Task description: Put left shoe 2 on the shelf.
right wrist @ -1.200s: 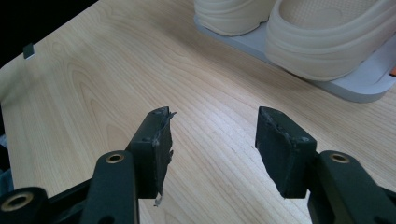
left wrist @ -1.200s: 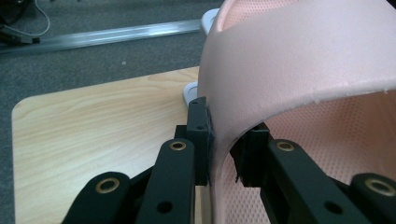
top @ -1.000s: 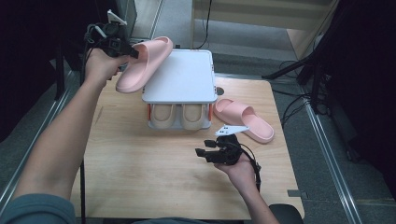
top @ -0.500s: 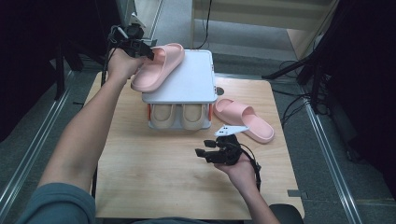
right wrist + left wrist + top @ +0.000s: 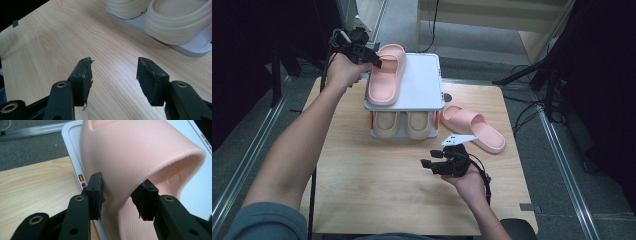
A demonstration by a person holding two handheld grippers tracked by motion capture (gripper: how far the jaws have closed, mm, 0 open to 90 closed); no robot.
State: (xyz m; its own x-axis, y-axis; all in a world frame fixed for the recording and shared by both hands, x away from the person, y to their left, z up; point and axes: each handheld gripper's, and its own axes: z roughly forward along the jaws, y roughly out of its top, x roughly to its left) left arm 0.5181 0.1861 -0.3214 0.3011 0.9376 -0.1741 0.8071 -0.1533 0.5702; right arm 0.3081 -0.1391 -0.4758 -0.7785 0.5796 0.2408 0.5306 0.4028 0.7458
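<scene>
Presently catalogued: one pink slipper (image 5: 384, 75), lying flat along the left part of the white top shelf (image 5: 422, 87) of a small two-tier shoe rack that stands at the far middle of the wooden counter (image 5: 362, 175). Left tongs (image 5: 371, 59): held at the far left corner of the rack, straddling the slipper's strap; in the left gripper view the near jaw lies against the strap's outer face while the other jaw stands inside the opening, just clear of the strap's inner face; the jaws have just been opening, with the strap between them, and no longer pinch it. Same slipper seen close (image 5: 140, 157), its sole resting on the shelf, the shelf's raised white rim (image 5: 72, 157) running beside it. Lower tier of the rack: one pair of beige slippers (image 5: 404, 122), side by side, toes toward the person, seen close in the right gripper view (image 5: 175, 22). Second pink slipper (image 5: 474, 127): flat on the counter just right of the rack, apart from it. Right tongs (image 5: 428, 164): held low over the counter in front of the rack, near the second slipper, jaws spread wide with nothing between them (image 5: 113, 75), bare wood beneath. Surroundings: grey floor, metal rails at both sides, black cables beyond the right edge.
</scene>
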